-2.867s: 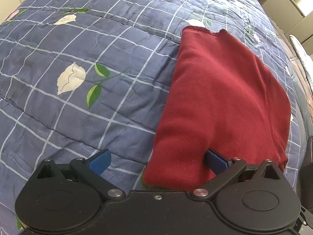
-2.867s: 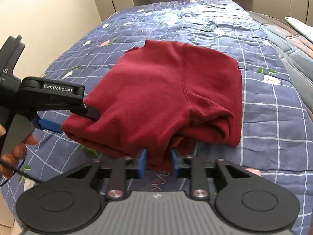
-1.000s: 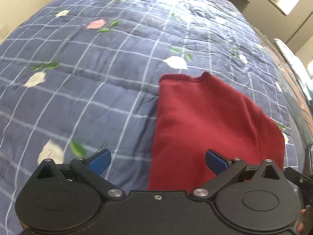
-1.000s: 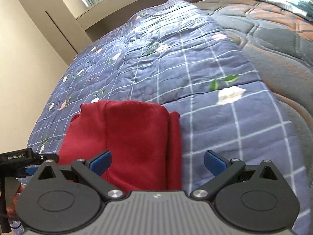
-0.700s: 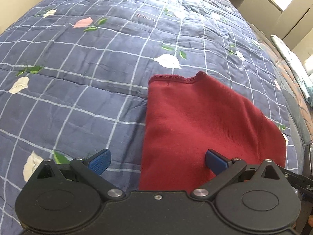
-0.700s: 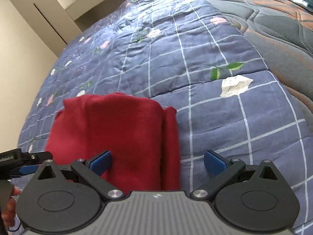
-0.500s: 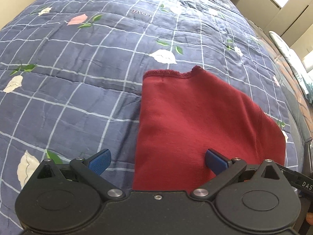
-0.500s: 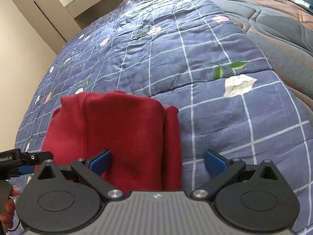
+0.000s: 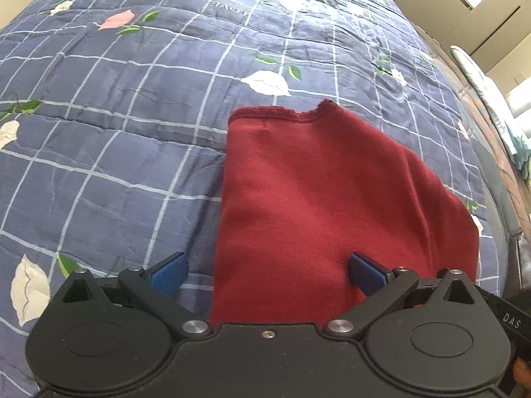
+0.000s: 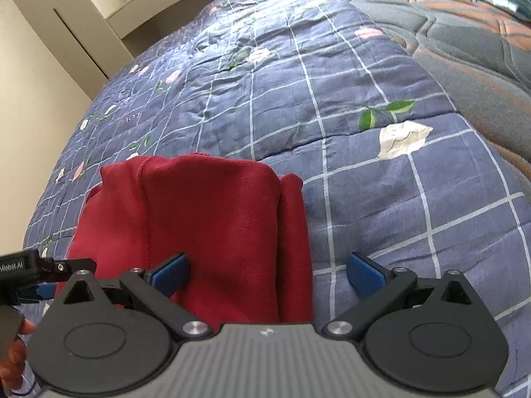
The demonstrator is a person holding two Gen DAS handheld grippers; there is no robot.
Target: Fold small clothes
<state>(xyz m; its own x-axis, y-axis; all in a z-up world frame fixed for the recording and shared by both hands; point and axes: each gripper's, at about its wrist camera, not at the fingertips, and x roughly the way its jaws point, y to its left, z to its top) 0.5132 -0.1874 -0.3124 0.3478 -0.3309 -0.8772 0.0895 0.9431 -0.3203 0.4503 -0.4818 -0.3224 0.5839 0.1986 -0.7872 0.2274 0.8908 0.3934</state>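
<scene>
The red garment [image 9: 318, 205] lies folded flat on the bed quilt [image 9: 132, 132], just ahead of both grippers. Left gripper [image 9: 267, 273] and right gripper [image 10: 267, 273] have fingers spread, holding nothing, likely because the fold looks finished.

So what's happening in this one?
A person holding a gripper in each hand is folding a red garment on a blue checked quilt. The garment lies folded into a compact rectangle. Both the left gripper and the right gripper hover open above its near edge, gripping nothing.
</scene>
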